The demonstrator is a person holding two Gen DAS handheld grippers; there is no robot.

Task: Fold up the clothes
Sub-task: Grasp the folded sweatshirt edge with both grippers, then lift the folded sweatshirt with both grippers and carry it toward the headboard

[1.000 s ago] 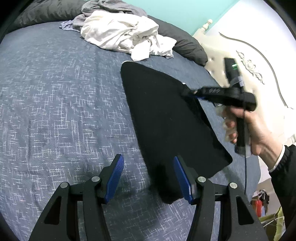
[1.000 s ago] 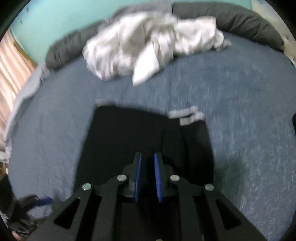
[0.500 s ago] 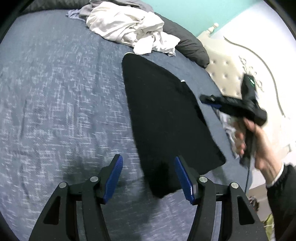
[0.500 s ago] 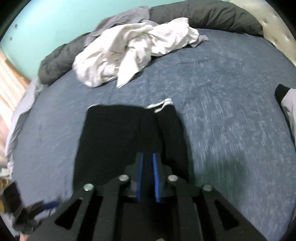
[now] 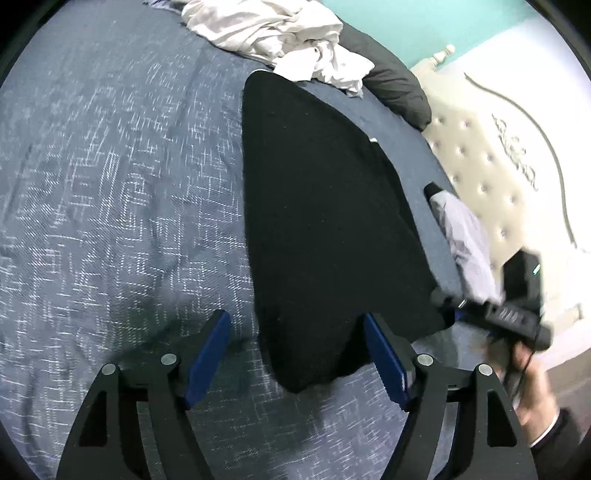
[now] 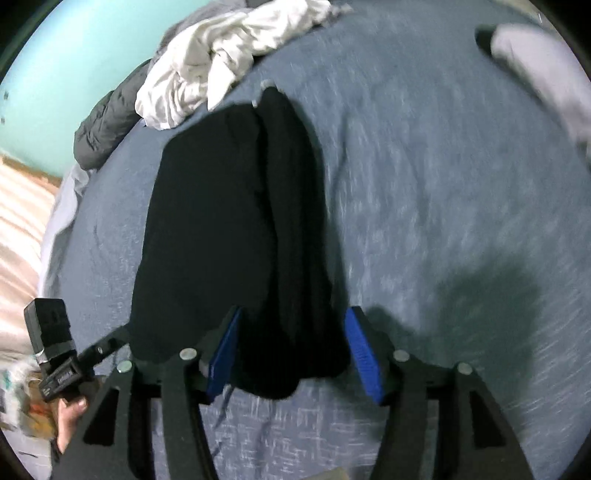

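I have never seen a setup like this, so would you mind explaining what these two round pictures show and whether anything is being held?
No robot here: a person holds a two-finger gripper in each hand, and each carries a fisheye camera looking forward along its fingers, hence the round pictures. One view comes from the left gripper, the other from the right gripper. Each view also catches the other gripper, held in a hand, at its edge. Both stand open and hold nothing. Between and ahead of their blue pads lies a black garment, folded flat on a bed with a blue cover. Further back sits a heap of white clothes, beside a dark pillow. A light grey item lies near the headboard.
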